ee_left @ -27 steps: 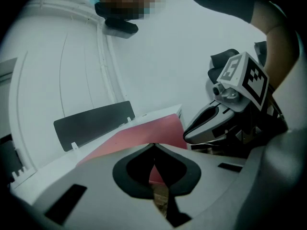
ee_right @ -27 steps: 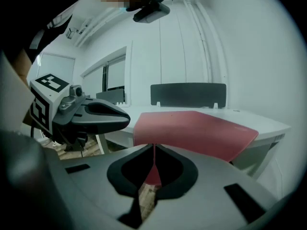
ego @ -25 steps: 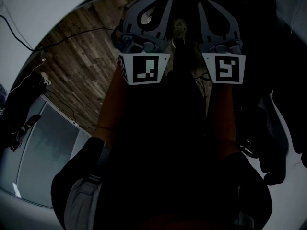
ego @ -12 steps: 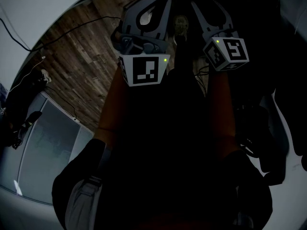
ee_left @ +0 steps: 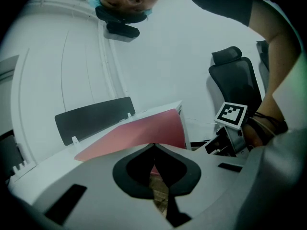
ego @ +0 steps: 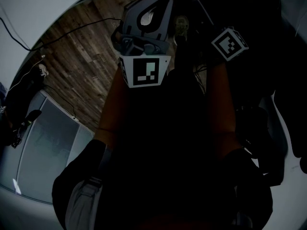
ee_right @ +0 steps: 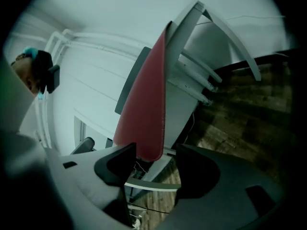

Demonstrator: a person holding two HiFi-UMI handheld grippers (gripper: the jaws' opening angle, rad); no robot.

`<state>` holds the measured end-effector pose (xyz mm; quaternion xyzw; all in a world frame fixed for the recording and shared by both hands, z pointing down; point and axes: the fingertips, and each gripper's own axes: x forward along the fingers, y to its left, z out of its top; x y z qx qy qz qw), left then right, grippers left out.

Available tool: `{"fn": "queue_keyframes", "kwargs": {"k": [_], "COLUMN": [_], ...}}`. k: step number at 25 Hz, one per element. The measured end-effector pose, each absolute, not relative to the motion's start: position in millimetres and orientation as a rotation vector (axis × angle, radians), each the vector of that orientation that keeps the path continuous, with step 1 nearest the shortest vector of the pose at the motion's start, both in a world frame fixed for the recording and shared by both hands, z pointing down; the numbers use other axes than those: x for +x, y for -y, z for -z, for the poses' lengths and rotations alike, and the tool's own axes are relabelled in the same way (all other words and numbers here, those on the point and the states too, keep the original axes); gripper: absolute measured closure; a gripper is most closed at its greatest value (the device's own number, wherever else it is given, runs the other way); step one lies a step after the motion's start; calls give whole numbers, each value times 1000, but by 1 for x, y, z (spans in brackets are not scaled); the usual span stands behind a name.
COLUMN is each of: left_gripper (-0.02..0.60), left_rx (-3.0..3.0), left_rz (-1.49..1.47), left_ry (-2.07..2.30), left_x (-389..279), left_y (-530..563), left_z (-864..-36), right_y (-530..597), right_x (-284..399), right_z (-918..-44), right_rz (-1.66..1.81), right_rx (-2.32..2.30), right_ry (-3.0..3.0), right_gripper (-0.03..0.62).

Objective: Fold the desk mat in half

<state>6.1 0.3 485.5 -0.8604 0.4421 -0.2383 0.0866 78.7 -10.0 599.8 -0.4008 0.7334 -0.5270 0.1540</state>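
On the white desk [ee_right: 178,42] lies the red desk mat [ee_left: 139,133], flat, with a dark divider panel [ee_left: 93,119] behind it. Right gripper [ee_right: 156,151]: jaws wide apart, having just been opening. The mat's rounded corner shows in the gap, pressed by neither pad; whether it lies between them or just beyond is unclear. Left gripper [ee_left: 154,146]: jaw tips together, nothing between them, near the mat's front edge. Wooden floor [ee_right: 240,109] below.
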Motion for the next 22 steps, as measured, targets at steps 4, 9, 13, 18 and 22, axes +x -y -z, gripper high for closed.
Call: {"fn": "queue_keyframes", "kwargs": {"k": [4, 9, 13, 18, 22], "left_gripper": [569, 569, 569, 569, 569], "left_rx": [-2562, -2562, -2565, -2566, -2562], "left_rz": [712, 712, 712, 719, 720], "left_ry": [-1311, -1315, -1318, -1310, -1309], "left_x": [6, 5, 5, 2, 4], "left_y": [2, 0, -1, -1, -4], "left_z": [-485, -484, -485, -487, -487], "right_y": [16, 14, 17, 24, 21], "right_x": [75, 73, 70, 65, 69], "right_z": [-607, -616, -616, -614, -614], "right_rz": [1548, 1610, 1625, 1620, 1588], "right_rx": [-1050, -932, -849, -803, -859], "right_ry": [-1996, -1824, -1704, -1623, -1678], "right_gripper": [331, 326, 326, 326, 443]}}
